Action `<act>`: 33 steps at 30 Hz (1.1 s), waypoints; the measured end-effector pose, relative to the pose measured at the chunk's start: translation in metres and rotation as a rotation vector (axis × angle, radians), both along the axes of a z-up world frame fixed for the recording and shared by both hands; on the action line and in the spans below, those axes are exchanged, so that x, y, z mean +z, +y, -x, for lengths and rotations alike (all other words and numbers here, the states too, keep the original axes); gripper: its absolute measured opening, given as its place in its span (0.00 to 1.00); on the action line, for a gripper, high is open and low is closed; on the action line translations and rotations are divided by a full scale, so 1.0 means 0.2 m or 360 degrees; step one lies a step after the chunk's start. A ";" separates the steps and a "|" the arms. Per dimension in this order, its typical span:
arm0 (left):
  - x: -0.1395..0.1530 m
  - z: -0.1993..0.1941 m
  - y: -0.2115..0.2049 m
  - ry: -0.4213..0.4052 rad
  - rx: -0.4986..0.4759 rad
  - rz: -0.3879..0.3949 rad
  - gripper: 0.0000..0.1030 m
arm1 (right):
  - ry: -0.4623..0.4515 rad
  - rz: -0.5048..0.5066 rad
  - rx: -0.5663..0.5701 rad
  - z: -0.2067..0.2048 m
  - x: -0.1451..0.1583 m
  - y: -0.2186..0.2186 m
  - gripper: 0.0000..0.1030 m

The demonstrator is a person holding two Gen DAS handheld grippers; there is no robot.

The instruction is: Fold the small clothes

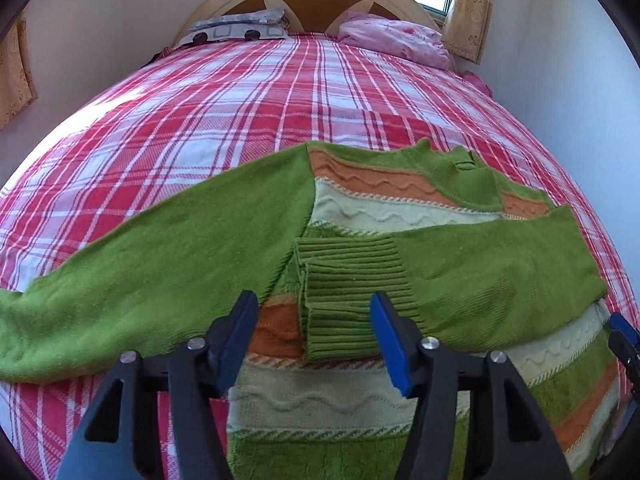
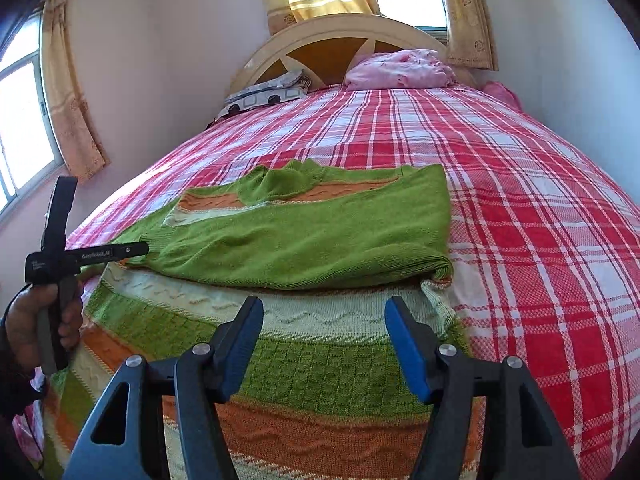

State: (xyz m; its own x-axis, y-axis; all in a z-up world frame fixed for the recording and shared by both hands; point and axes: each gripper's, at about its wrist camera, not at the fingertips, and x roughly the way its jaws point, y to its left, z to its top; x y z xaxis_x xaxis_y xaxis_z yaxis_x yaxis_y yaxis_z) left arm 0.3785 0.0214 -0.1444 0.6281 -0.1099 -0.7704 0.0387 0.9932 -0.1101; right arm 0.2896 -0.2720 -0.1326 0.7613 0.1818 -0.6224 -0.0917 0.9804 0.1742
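Observation:
A small knitted sweater [image 1: 360, 208] with green sleeves and orange, pale and green stripes lies flat on the plaid bed. One green sleeve [image 1: 500, 272] is folded across its chest. Its ribbed cuff [image 1: 348, 280] lies just beyond and between the fingers of my left gripper [image 1: 314, 320], which is open, its pads not pressing the cuff. The other sleeve [image 1: 140, 264] stretches out to the left. My right gripper [image 2: 324, 312] hovers open over the striped body [image 2: 320, 364], below the folded sleeve [image 2: 300, 236], with nothing between its fingers.
The bed's red and white plaid cover [image 2: 540, 220] stretches to a rounded headboard [image 2: 340, 36]. A patterned pillow [image 2: 268, 92] and a pink bundle [image 2: 400, 68] lie there. A hand [image 2: 40, 320] holds the left gripper's handle at the sweater's left edge. Walls flank both sides.

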 end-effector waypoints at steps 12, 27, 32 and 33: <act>0.04 0.01 -0.01 -0.0078 -0.0048 -0.0008 0.04 | -0.0024 0.0038 -0.0003 0.02 0.00 0.03 0.63; 0.06 0.02 0.12 -0.0061 0.0035 0.0145 0.53 | 0.0018 0.0037 -0.0049 0.00 -0.03 0.03 0.64; 0.07 0.00 0.05 -0.0121 -0.0011 0.0090 0.73 | 0.0028 0.0032 -0.0048 -0.01 -0.04 0.03 0.64; 0.07 -0.02 0.04 -0.0115 -0.0017 0.0088 0.72 | 0.0031 0.0031 -0.0046 -0.01 -0.04 0.03 0.64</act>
State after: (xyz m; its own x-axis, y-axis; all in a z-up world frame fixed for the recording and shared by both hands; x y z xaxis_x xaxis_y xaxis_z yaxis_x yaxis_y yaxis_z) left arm 0.3816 0.0295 -0.1310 0.6806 -0.1576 -0.7155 0.0588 0.9852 -0.1611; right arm 0.2919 -0.2652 -0.1405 0.7537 0.1475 -0.6404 -0.0600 0.9859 0.1564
